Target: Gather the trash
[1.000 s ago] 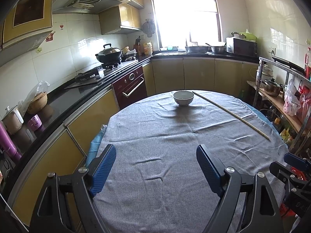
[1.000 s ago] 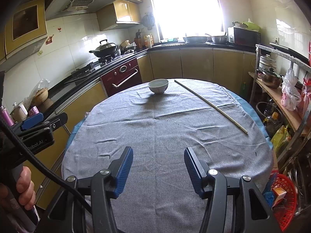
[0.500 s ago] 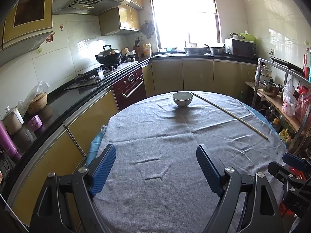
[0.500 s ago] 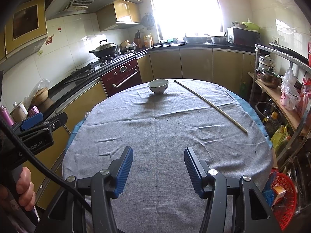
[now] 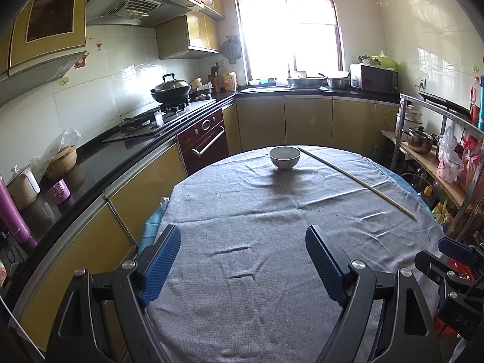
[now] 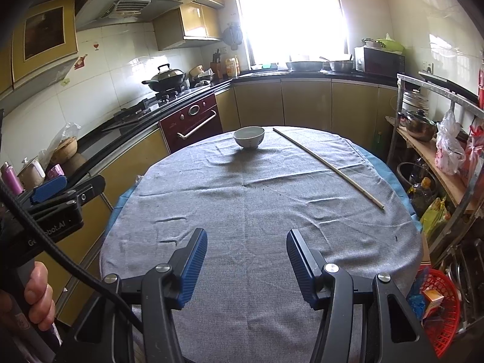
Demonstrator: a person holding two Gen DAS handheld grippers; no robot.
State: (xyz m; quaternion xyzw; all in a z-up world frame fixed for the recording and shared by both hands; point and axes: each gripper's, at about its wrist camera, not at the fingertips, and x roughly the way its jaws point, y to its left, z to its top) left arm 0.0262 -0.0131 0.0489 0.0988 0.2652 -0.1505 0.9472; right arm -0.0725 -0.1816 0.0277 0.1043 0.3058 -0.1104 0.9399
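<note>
A round table under a grey cloth (image 5: 257, 211) (image 6: 257, 199) fills both views. A white bowl (image 5: 284, 157) (image 6: 249, 137) stands at its far side. A long thin wooden stick (image 5: 357, 181) (image 6: 328, 166) lies along the far right. Small dark crumbs (image 5: 329, 204) dot the cloth. My left gripper (image 5: 242, 260) is open and empty over the near left of the table. My right gripper (image 6: 246, 260) is open and empty over the near edge. A red basket (image 6: 438, 308) holding a small carton and wrappers sits on the floor at the right.
Kitchen counters (image 5: 99, 163) run along the left and back, with a wok (image 5: 171, 87) on the stove. A metal rack (image 6: 435, 139) with pots and bags stands at the right. The left gripper's body (image 6: 51, 205) shows at the left of the right wrist view.
The left wrist view has shifted slightly; the bowl sits a little higher in it. Both grippers stay open and empty.
</note>
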